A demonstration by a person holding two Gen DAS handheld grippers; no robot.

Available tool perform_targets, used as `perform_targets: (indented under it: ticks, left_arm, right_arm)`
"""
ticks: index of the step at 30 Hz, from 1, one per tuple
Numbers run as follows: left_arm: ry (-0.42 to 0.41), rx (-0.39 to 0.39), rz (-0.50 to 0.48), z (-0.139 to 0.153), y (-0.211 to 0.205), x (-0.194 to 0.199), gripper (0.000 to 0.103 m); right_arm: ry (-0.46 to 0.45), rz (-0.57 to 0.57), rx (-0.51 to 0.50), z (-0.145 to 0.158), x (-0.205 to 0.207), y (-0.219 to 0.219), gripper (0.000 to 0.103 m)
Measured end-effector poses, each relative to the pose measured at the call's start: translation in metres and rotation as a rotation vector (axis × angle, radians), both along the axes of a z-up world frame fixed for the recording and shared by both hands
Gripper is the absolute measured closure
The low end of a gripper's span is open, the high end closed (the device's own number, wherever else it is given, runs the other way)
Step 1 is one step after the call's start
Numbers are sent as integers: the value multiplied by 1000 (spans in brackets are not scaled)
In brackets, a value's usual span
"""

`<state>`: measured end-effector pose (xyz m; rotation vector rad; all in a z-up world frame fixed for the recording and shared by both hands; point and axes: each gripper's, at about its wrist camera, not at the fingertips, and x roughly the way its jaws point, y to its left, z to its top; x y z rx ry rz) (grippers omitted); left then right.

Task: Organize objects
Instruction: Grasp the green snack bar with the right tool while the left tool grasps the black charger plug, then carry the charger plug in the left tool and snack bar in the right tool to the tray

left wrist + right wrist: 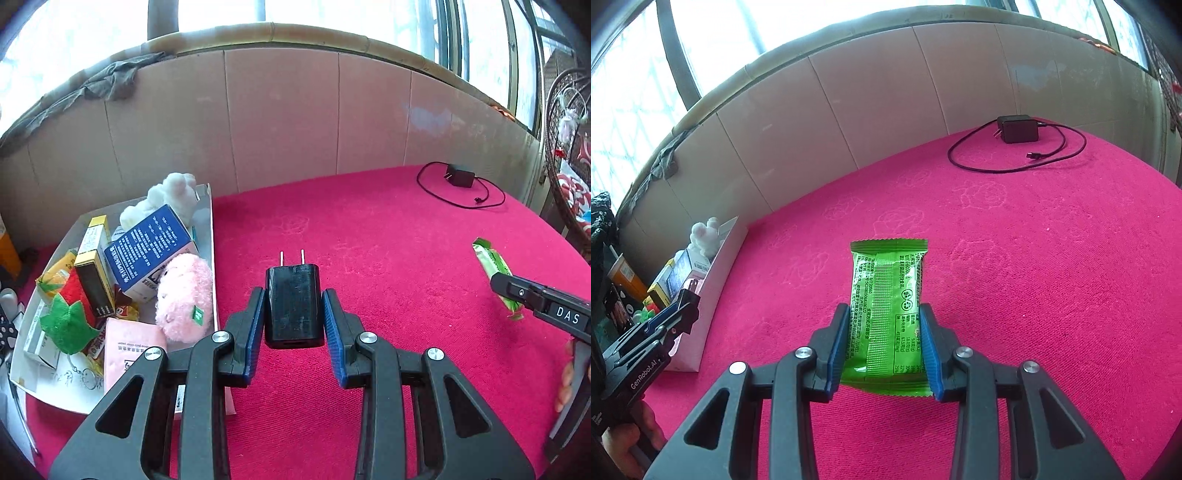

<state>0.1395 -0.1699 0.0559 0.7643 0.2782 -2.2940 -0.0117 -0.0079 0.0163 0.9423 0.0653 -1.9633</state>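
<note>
a crumpled grey cloth lies on the ledge below bright windows.

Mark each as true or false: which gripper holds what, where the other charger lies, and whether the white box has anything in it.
1. The left gripper holds a black plug adapter. True.
2. The right gripper is empty. False: it grips a green snack packet.
3. A black charger with cable lies on the pink cloth near the wall. True.
4. The white box is empty. False: it holds a pink plush, a blue carton and more.
</note>
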Motion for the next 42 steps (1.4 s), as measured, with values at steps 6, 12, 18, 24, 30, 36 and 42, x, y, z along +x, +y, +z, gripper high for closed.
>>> perform_targets:
  ticks: [6, 12, 18, 24, 30, 36, 42]
  left_arm:
    - [38, -2, 18, 10, -2, 16, 72]
    - [75, 14, 50, 15, -10, 36, 73]
    - [113, 23, 78, 20, -16, 55, 73]
    - [143, 22, 106, 22, -23, 71, 73]
    - [185, -13, 122, 28, -39, 86, 73]
    - [244, -79, 142, 51, -62, 103, 73]
    - [248, -94, 144, 55, -75, 108, 73]
  right_arm:
    - [37, 33, 1, 13, 17, -7, 67]
    - [75, 73, -2, 27, 37, -14, 67]
    - [99, 100, 3, 36, 51, -22, 67]
    - [128, 130, 4, 44, 67, -30, 67]
    - [152, 160, 9, 51, 80, -39, 67]
    - [184, 180, 17, 60, 92, -46, 67]
    - [209, 206, 7, 73, 105, -57, 67]
